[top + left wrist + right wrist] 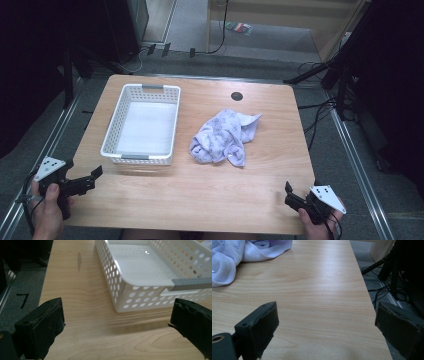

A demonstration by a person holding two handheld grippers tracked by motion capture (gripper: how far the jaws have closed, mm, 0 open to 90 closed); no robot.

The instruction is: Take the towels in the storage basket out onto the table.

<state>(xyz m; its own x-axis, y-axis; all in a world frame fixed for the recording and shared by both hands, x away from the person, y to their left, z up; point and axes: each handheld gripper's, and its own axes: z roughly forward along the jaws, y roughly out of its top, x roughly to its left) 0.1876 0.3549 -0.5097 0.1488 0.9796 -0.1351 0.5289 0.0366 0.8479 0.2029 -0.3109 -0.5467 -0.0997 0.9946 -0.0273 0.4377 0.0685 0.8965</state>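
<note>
Showing no legible writing | basket (112, 131) | towel (222, 137) patterned

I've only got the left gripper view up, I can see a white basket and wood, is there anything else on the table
Observer: Yes, a crumpled lilac towel lies on the table, to the right of the basket and apart from it.
Operator: Okay, and where's the right gripper?
Observer: The right gripper is at the table's near right corner, jaws open, holding nothing.
Operator: Is anything in the far end of the basket?
Observer: No, from the high view its whole floor is bare.
</note>
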